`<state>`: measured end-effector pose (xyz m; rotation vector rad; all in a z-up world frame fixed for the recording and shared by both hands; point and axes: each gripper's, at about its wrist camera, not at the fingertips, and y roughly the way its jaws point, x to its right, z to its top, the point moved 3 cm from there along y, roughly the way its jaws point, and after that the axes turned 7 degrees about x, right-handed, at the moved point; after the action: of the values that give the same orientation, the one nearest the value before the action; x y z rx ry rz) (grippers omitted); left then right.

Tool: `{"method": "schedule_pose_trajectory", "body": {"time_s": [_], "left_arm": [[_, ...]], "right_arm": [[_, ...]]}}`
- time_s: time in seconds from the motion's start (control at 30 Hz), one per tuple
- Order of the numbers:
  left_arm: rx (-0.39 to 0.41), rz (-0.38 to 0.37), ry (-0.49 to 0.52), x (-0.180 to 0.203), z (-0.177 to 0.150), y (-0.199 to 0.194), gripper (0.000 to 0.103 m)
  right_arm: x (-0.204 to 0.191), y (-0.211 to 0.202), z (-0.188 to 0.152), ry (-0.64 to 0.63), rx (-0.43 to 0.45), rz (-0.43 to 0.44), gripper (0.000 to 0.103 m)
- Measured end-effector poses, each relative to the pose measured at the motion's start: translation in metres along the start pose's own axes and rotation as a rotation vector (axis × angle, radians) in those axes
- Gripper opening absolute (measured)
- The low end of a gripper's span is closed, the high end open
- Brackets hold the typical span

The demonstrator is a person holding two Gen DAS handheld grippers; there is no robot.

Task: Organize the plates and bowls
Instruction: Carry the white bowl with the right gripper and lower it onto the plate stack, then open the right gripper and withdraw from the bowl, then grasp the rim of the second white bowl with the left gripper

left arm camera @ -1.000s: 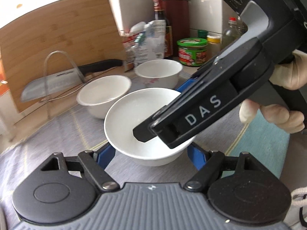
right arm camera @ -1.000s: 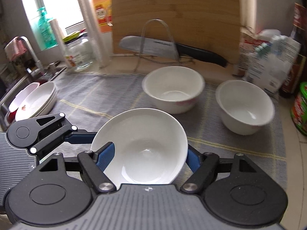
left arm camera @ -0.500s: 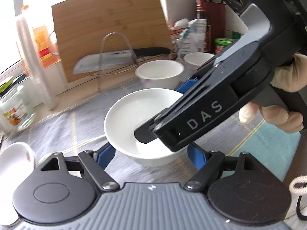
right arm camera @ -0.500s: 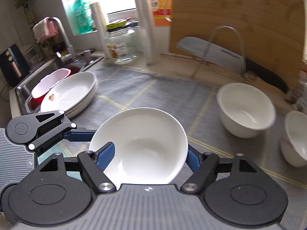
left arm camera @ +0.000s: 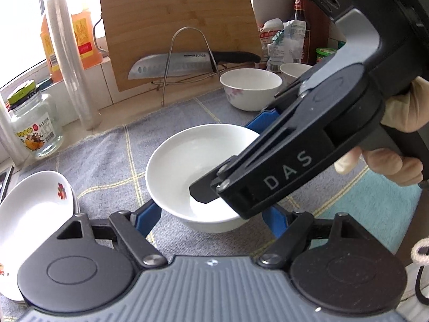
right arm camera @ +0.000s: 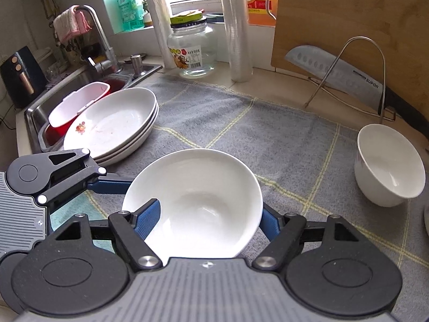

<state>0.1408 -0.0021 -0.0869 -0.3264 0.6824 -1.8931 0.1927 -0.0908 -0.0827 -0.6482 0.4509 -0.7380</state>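
A plain white bowl (left arm camera: 198, 166) (right arm camera: 198, 201) is held above the grey mat by both grippers. My left gripper (left arm camera: 211, 214) has its blue fingers on the bowl's two sides. My right gripper (right arm camera: 211, 216) also clamps it, one blue finger (right arm camera: 147, 217) inside the rim; it reaches in from the right in the left wrist view (left arm camera: 289, 161). A stack of white plates (right arm camera: 112, 126) (left arm camera: 32, 212) lies at the left by the sink. Two more white bowls (left arm camera: 250, 88) (left arm camera: 293, 71) stand at the back right; one shows in the right wrist view (right arm camera: 388, 166).
A cutting board (left arm camera: 177, 24) leans at the back with a knife (left arm camera: 187, 63) on a wire stand. A glass jar (right arm camera: 193, 51), plastic-wrap rolls (right arm camera: 237, 26), bottles and packets line the back. The sink (right arm camera: 80, 91) holds a pink tub.
Both grippers have carried the bowl leftward along the counter: the two other bowls slid off to the right and the plate stack and sink came into view.
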Motion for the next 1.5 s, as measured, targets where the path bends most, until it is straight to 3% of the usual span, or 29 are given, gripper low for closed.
{"method": "schedule_pose_trajectory", "body": {"time_s": [0.37, 0.43, 0.5, 0.83, 1.03, 1.23, 1.5], "left_arm": [[-0.023, -0.047, -0.013, -0.004, -0.003, 0.013, 0.082], [-0.024, -0.060, -0.018, -0.005, -0.004, 0.014, 0.090], [-0.005, -0.075, -0.015, -0.004, -0.004, 0.011, 0.095], [-0.003, -0.088, -0.010, -0.011, 0.008, -0.014, 0.096], [0.013, -0.104, -0.017, -0.015, 0.034, -0.022, 0.096], [0.021, -0.125, -0.042, -0.016, 0.066, -0.006, 0.096], [-0.012, -0.195, -0.082, -0.007, 0.114, 0.040, 0.096]], "right_arm": [[0.006, 0.010, -0.005, 0.045, -0.023, -0.017, 0.084], [0.007, 0.011, -0.006, 0.057, -0.022, -0.008, 0.089], [0.006, 0.009, -0.005, 0.054, -0.011, -0.003, 0.103], [0.014, -0.021, 0.005, 0.025, 0.083, -0.068, 0.103], [0.038, -0.047, 0.006, 0.007, 0.160, -0.218, 0.103], [0.072, -0.057, -0.013, -0.002, 0.152, -0.374, 0.103], [0.110, -0.057, -0.030, 0.016, 0.142, -0.437, 0.103]]}}
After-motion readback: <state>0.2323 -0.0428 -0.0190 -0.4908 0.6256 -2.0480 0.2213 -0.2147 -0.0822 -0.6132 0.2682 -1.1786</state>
